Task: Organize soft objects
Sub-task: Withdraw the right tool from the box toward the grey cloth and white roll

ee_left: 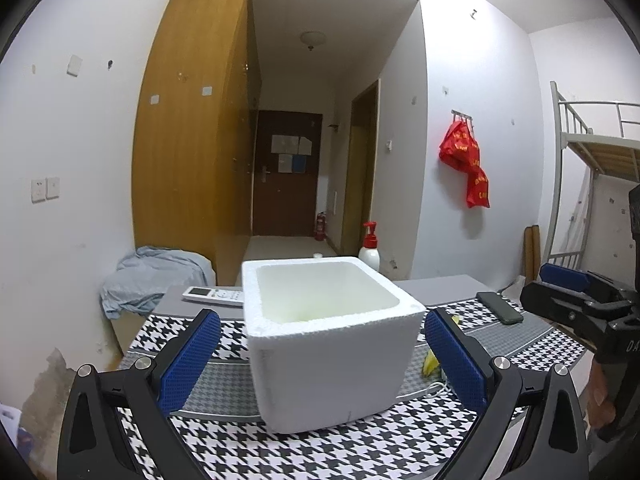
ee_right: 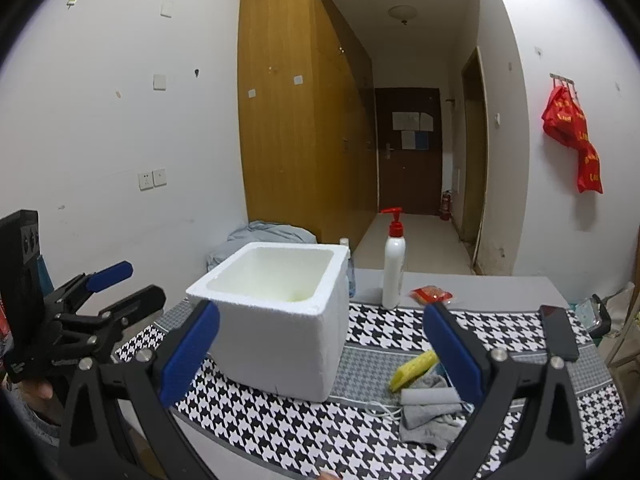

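A white foam box [ee_left: 328, 336] stands open-topped and looks empty on the houndstooth cloth; it also shows in the right wrist view [ee_right: 276, 320]. My left gripper [ee_left: 320, 356] is open, its blue pads on either side of the box without touching. My right gripper [ee_right: 320, 354] is open and empty, above the cloth right of the box. A yellow sponge [ee_right: 412, 368], a grey cloth [ee_right: 430, 416] with a grey roll [ee_right: 430, 396] and a white cord lie by its right finger. A yellow bit [ee_left: 432, 362] shows behind the box in the left view.
A white pump bottle with red top [ee_right: 394, 264], a red packet [ee_right: 432, 294] and a black phone [ee_right: 558, 330] lie on the table. A white remote [ee_left: 214, 295] lies behind the box. A blue cloth heap [ee_left: 154, 280] sits off the table's far left.
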The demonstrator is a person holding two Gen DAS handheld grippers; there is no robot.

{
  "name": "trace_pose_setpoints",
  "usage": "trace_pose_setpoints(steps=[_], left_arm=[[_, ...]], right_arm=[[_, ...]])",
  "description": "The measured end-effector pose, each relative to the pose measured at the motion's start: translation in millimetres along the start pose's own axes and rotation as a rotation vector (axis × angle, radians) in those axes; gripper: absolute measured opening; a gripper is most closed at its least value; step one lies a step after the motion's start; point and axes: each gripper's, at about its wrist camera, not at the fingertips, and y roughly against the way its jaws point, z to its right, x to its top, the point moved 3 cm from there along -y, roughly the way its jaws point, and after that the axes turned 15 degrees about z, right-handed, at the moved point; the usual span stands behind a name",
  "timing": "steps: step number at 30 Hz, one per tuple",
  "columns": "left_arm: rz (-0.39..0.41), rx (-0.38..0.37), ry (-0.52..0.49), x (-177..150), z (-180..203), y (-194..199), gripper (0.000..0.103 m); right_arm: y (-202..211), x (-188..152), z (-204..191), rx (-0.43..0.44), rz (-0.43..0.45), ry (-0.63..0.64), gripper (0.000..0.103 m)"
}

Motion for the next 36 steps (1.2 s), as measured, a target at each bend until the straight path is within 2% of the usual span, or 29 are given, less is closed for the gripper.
trace_pose_setpoints(steps=[17,36], left_arm=[[-0.042,-0.081,0.004,-30.8,35.9,-7.3,0.102],[-0.146,-0.182,-0.001,-54.8,92.2,-46.9,0.102]], right_arm=[[20.6,-31.6,32.2,-0.049,-0.007,0.014,0.102],[30.1,-58.1,86.8,-0.1,-0.054,0.026,0.102]])
